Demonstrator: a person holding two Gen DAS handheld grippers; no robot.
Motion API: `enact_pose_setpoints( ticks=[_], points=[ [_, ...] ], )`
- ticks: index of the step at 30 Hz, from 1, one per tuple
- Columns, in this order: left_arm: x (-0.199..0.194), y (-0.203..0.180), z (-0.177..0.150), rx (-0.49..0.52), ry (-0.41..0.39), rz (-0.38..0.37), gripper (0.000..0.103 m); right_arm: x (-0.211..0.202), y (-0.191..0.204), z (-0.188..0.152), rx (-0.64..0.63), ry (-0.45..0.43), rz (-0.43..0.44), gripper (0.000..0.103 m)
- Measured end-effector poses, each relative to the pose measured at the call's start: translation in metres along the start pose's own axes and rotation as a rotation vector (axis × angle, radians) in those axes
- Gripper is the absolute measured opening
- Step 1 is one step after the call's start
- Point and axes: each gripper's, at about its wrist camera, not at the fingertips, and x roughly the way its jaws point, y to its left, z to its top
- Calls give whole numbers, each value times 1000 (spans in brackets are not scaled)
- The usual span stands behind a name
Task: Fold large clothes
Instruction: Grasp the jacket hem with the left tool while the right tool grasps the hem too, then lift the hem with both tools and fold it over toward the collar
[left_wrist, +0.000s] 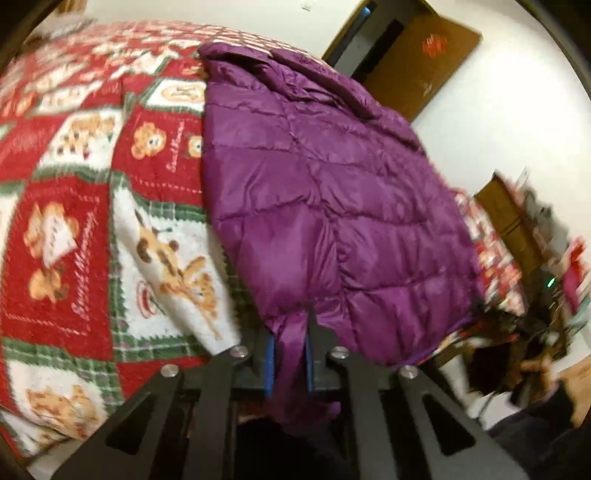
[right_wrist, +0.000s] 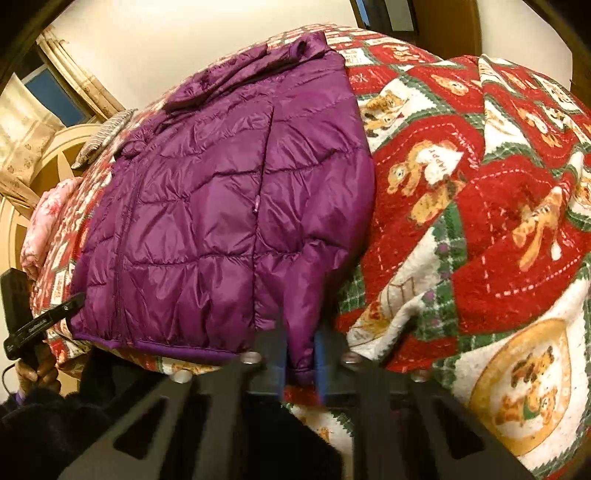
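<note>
A purple quilted puffer jacket (left_wrist: 325, 192) lies spread on a bed with a red, white and green teddy-bear blanket (left_wrist: 74, 229). My left gripper (left_wrist: 290, 350) is shut on a fold of the jacket's near edge, with purple fabric pinched between the blue pads. In the right wrist view the same jacket (right_wrist: 229, 206) lies with its zip to the left. My right gripper (right_wrist: 301, 354) is shut on the jacket's near right corner, a sleeve end or hem. The left gripper (right_wrist: 44, 321) shows at the jacket's lower left corner.
The blanket (right_wrist: 480, 221) is rumpled to the right of the jacket. A pink pillow (right_wrist: 44, 221) and a cream headboard (right_wrist: 48, 155) stand at the left. A brown door (left_wrist: 417, 62) and cluttered furniture (left_wrist: 532, 258) lie beyond the bed.
</note>
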Motion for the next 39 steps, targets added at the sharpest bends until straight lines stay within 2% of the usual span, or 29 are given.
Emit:
enact_pose_setpoints(
  ticks=[4,7,11,21,26,28,30,32,34,36,39],
  points=[
    [-13,-9,5,41,-46,0,8,-19,3,1,-18,-62,76,5],
    [-28,-17,11,53,-94,-39,8,-35,8,5,-38,-108,121,4],
    [-45,-21,20,50,-152,-77,8,-57,9,13,3,-178,224,4],
    [-90,-26,23,69,-281,-135,6,-93,15,20,25,-276,370,4],
    [-128,-26,21,100,-389,-193,5,-113,16,22,36,-317,438,4],
    [-131,-28,21,139,-402,-120,5,-116,19,22,17,-323,422,4],
    [-126,-24,22,154,-408,-16,6,-111,20,23,8,-314,390,4],
    [-113,-16,22,125,-354,4,23,-104,20,21,19,-298,396,4],
    [-102,-8,20,97,-323,21,86,-101,20,19,19,-292,394,4],
    [-87,1,17,43,-299,83,99,-102,19,17,20,-289,389,4],
    [-68,11,9,-6,-207,85,99,-102,16,19,23,-293,381,4]
  ],
)
